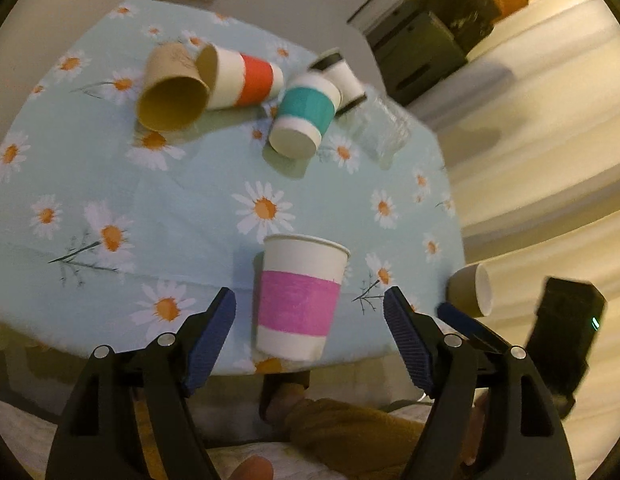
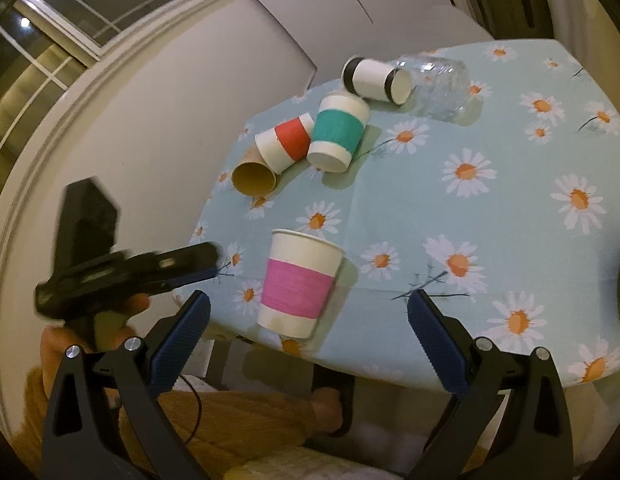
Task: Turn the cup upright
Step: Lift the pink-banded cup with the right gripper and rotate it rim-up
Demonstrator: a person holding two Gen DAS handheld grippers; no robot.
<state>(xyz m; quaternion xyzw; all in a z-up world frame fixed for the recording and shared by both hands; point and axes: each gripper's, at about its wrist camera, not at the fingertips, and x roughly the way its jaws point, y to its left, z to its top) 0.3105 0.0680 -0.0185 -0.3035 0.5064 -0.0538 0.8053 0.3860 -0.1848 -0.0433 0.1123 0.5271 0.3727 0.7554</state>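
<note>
A white paper cup with a pink band (image 1: 298,297) stands upright near the table's front edge; it also shows in the right wrist view (image 2: 300,285). My left gripper (image 1: 310,312) is open, its fingers on either side of the cup and clear of it. My right gripper (image 2: 308,314) is open and empty, just in front of the cup. Farther back lie a brown cup (image 1: 174,88), a red-banded cup (image 1: 242,78), a teal-banded cup (image 1: 304,116) and a black-rimmed white cup (image 1: 341,80), all on their sides.
The table (image 1: 110,168) has a pale blue daisy cloth. A clear glass jar (image 1: 383,128) lies on its side at the back right. A brown cup (image 1: 469,290) sits at the right edge beside the other gripper. The left gripper shows at the left in the right wrist view (image 2: 122,272).
</note>
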